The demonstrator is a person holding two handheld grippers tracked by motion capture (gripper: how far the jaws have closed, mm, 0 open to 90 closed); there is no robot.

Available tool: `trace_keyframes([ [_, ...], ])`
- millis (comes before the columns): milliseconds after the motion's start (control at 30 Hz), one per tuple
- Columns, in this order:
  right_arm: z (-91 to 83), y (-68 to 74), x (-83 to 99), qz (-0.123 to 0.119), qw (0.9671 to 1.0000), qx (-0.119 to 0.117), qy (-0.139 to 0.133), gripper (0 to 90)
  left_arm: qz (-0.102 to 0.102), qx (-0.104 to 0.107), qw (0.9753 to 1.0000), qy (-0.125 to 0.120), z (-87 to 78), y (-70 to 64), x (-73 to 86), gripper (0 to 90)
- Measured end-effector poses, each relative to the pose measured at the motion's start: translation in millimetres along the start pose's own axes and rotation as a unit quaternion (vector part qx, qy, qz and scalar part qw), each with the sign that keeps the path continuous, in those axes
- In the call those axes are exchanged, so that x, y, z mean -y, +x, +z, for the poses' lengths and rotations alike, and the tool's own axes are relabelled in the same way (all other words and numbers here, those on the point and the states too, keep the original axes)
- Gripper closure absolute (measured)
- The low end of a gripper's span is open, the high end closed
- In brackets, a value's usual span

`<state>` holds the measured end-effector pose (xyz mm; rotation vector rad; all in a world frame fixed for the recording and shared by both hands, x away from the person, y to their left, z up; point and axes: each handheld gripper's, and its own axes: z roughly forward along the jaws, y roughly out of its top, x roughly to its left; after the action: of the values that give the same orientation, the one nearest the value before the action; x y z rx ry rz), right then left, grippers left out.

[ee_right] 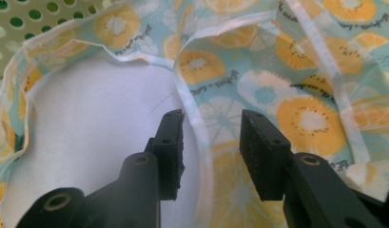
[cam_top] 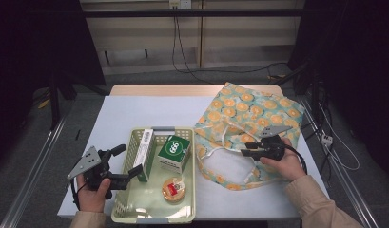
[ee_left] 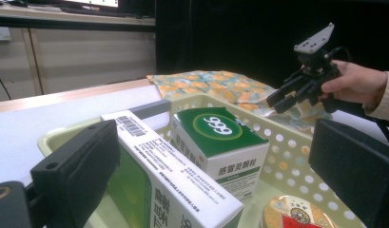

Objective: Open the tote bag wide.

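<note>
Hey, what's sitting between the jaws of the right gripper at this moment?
In the right gripper view, the white-trimmed rim of the orange-print bag runs between the open jaws of the right gripper, not yet pinched.

basket [cam_top: 117, 199] crowded with boxes [cam_top: 173, 152], bare table [cam_top: 130, 111] behind, bag [cam_top: 258, 111] covering right side

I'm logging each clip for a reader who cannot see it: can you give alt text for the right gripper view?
The right gripper, its two black jaws open, straddles the white-trimmed rim of a pale blue fabric bag printed with orange slices lying on a white table. A corner of a pale green perforated plastic basket shows at top left.
</note>
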<state>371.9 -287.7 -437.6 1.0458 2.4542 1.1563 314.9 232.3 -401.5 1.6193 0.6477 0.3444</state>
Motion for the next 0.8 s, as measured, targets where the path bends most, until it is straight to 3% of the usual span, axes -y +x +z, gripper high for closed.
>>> trace_keyframes([
  [167,4.4,-0.4,2.2,-0.01,0.9997,0.014,0.015,62.6,0.002,0.0,1.0,0.003,0.1,0.5,0.4,3.0],
  [300,2.9,-4.1,1.5,0.002,0.9997,0.023,0.004,66.8,0.001,0.0,1.0,0.0,-0.1,0.3,0.2,3.0],
  [500,-4.0,-9.2,-2.7,0.014,0.9996,0.021,-0.014,72.0,0.003,-0.001,1.0,0.002,0.0,0.8,0.0,3.0],
  [800,-7.4,-11.8,-7.3,0.011,0.9996,0.018,-0.017,86.0,0.002,0.001,1.0,0.001,0.7,0.3,0.0,3.0],
])
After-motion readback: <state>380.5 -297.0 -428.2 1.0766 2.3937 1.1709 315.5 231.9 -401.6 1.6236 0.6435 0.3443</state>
